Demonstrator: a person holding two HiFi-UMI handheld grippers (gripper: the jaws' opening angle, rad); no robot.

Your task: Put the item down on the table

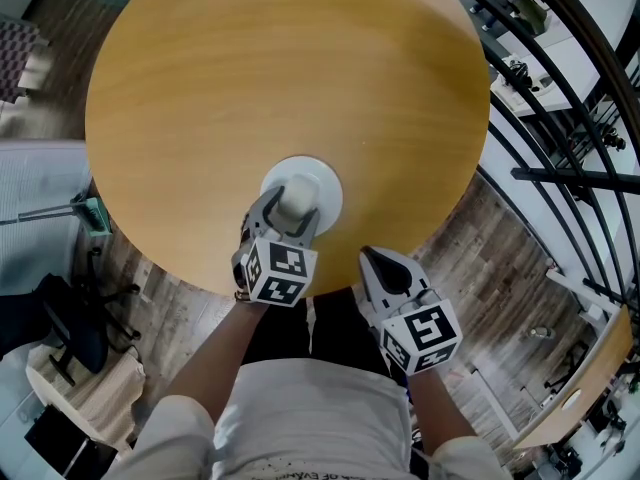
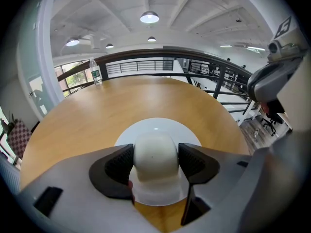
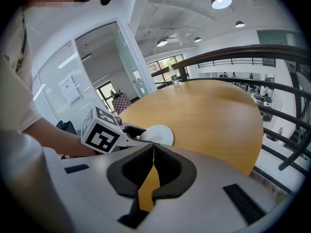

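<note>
One white domed item (image 2: 154,154) is being gripped between the left tool's (image 1: 292,208) jaws, over the one white plate (image 2: 156,126) on the counter (image 1: 280,68). The right tool (image 3: 152,152) is hanging closed, empty, nearby.

Smooth wood table (image 1: 280,68); matt white item (image 2: 155,152); left claw (image 2: 155,163) pads (image 2: 119,166) ribbed.

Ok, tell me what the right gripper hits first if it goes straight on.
Probably the white plate, lying just ahead of the right gripper on the table; depth is unclear, so it could skim the wood first.
</note>
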